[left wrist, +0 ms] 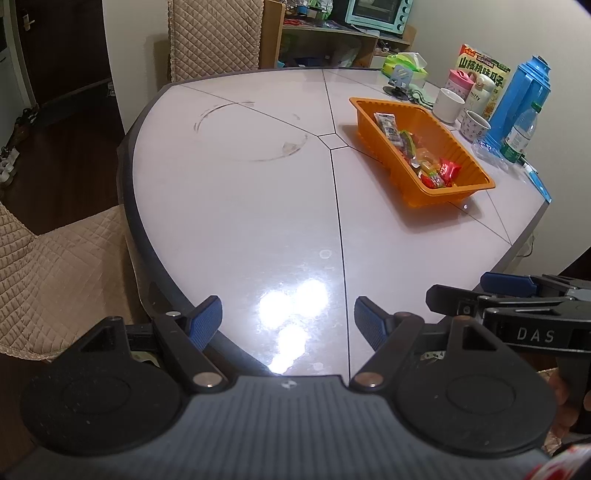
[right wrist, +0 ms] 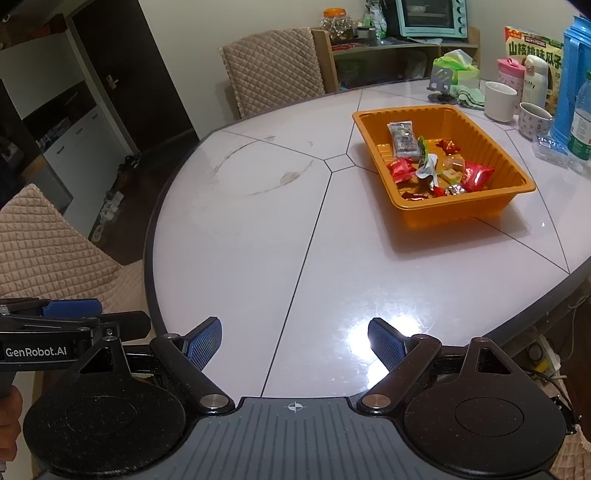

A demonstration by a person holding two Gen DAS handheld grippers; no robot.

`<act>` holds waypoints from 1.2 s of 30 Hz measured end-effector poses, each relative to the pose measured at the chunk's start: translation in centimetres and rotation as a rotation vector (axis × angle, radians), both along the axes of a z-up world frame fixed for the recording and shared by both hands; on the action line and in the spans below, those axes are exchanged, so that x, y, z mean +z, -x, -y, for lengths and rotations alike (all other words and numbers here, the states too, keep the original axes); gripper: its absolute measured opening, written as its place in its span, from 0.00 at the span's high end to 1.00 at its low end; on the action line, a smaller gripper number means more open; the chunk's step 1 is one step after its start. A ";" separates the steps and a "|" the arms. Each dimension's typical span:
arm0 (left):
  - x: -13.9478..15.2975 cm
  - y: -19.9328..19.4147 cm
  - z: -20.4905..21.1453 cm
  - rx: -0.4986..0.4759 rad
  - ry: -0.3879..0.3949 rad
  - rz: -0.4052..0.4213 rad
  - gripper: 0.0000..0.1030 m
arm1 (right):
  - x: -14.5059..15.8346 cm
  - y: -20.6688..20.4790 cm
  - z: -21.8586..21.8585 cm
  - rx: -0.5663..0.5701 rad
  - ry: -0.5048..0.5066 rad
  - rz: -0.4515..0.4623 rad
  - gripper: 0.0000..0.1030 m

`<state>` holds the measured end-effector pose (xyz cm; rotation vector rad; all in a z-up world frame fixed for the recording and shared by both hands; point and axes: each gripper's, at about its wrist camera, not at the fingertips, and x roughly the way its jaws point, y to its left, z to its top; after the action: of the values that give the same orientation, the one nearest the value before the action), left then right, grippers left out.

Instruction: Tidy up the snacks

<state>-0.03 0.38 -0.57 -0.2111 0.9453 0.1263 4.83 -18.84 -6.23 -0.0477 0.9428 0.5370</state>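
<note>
An orange tray (left wrist: 365,110) (right wrist: 417,214) stands on the white round table (left wrist: 240,206) (right wrist: 258,229), right of centre. It holds several wrapped snacks (left wrist: 428,158) (right wrist: 432,162): red candy packs, a silver-blue bar, green and yellow wrappers. My left gripper (left wrist: 288,319) is open and empty over the table's near edge. My right gripper (right wrist: 295,341) is open and empty, also at the near edge, well short of the tray. Each gripper shows from the side in the other's view, the right one (left wrist: 480,291) and the left one (right wrist: 92,314).
Behind the tray stand a white mug (right wrist: 500,99), a patterned cup (right wrist: 533,120), a blue thermos (left wrist: 521,99), a water bottle (right wrist: 581,122), a snack box (left wrist: 484,70), tissues (right wrist: 456,66). Quilted chairs (left wrist: 55,273) (right wrist: 273,70) flank the table. A shelf with a toaster oven (right wrist: 430,18) stands behind.
</note>
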 end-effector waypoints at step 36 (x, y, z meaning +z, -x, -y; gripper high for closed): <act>0.2 -0.4 0.9 -0.013 -0.003 0.008 0.25 | 0.4 0.2 1.1 -0.020 -0.006 0.006 0.17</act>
<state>0.38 -0.56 -0.36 -0.2023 0.9382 0.1154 4.67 -19.94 -5.78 -0.0349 0.9348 0.5210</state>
